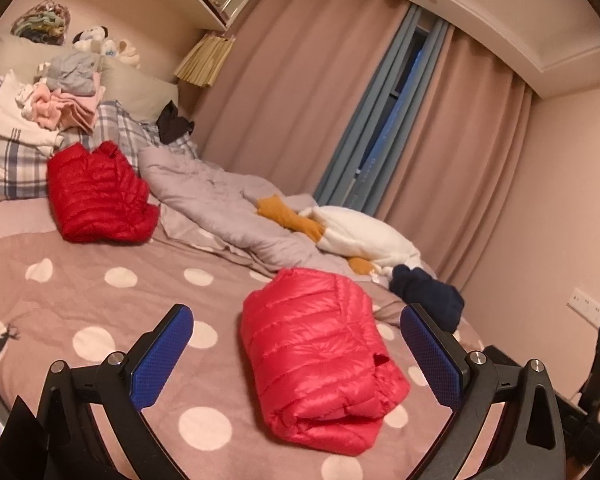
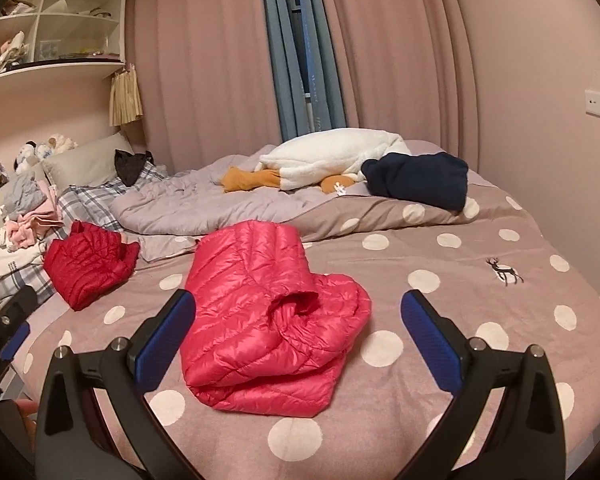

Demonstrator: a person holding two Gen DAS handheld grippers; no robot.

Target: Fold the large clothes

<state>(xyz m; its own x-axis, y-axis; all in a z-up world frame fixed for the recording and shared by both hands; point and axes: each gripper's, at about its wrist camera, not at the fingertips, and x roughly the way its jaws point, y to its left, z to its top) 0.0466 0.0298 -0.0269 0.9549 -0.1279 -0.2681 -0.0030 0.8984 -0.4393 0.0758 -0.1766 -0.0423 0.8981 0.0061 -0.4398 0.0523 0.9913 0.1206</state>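
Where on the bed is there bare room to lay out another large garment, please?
Free: the dotted cover right of the pink jacket, below the navy garment. Crowded: the headboard end with the red jacket and clothes pile, and the far side under the rumpled duvet.

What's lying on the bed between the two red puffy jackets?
Nothing: only bare dotted bedspread lies between the pink-red jacket and the darker red jacket. The right wrist view shows this best.
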